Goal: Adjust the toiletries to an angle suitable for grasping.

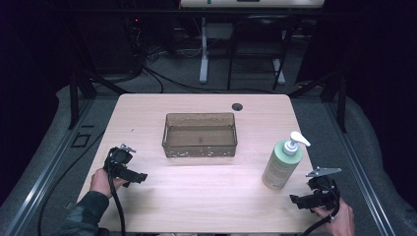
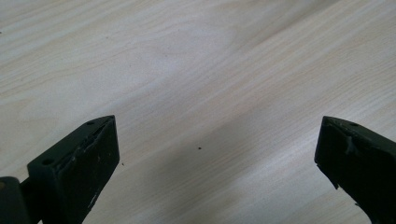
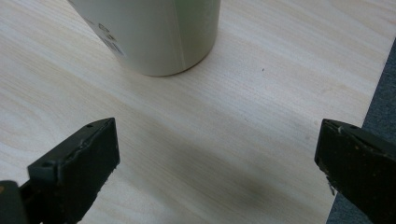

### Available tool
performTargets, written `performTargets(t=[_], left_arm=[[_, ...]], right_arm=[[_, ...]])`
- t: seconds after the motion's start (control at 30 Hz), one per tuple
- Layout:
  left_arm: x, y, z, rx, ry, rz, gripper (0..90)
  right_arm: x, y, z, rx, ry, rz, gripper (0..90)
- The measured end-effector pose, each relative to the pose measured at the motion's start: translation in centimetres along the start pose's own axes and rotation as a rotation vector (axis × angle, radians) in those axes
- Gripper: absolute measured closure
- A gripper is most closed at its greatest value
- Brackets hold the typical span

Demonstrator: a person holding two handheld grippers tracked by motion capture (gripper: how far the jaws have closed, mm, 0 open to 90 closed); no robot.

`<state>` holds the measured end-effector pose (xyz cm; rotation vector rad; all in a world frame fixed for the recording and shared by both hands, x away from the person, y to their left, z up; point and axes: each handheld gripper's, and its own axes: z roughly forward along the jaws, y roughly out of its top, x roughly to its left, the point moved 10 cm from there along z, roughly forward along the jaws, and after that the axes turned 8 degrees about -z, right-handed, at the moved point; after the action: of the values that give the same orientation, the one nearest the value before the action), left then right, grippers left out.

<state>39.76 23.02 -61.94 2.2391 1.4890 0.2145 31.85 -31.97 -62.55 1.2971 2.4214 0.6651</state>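
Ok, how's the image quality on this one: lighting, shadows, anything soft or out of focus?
High view: the table is brightly lit while the surroundings fall almost black; the pump bottle and brown bin read clearly. Left gripper view: wood grain is sharp, with a soft shadow band between the wide-open jaws. Right gripper view: the bottle base is slightly soft, and a dim shadow lies on the wood near the jaws.

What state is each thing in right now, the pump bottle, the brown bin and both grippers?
Pump bottle: upright on the table, untouched, pump on.
Brown bin: upright, open-topped, looks empty.
Left gripper: open, holding nothing, over bare table.
Right gripper: open, holding nothing, facing the bottle's base.
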Motion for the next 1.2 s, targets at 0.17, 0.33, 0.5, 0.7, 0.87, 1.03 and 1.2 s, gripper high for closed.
performTargets(t=[0.17, 0.33, 0.5, 0.7, 0.87, 1.03, 1.2], left_arm=[[-0.1, 0.1, 0.1, 0.000, -0.018, -0.009, 0.0], [-0.4, 0.2, 0.1, 0.005, -0.021, -0.001, 0.0], [-0.3, 0.1, 0.1, 0.002, -0.023, -0.006, 0.0], [-0.4, 0.1, 0.1, 0.005, -0.029, 0.000, 0.0], [-0.4, 0.2, 0.2, 0.007, -0.033, 0.002, 0.0], [-0.4, 0.2, 0.2, 0.002, -0.032, 0.004, 0.0], [-0.4, 0.2, 0.2, 0.006, -0.031, 0.007, 0.0]], right_arm=[[0.3, 1.0, -0.8, -0.052, 0.009, -0.019, 0.0], [0.5, 1.7, -1.2, -0.087, 0.022, -0.011, 0.0], [0.9, 2.9, -2.0, -0.142, 0.030, -0.013, 0.0], [1.8, 5.9, -3.0, -0.263, 0.051, -0.010, 0.0], [2.6, 7.3, -3.1, -0.306, 0.050, -0.034, 0.0], [2.5, 8.2, -3.4, -0.353, 0.038, -0.036, 0.0], [2.1, 9.3, -4.1, -0.419, 0.019, -0.025, 0.8]])
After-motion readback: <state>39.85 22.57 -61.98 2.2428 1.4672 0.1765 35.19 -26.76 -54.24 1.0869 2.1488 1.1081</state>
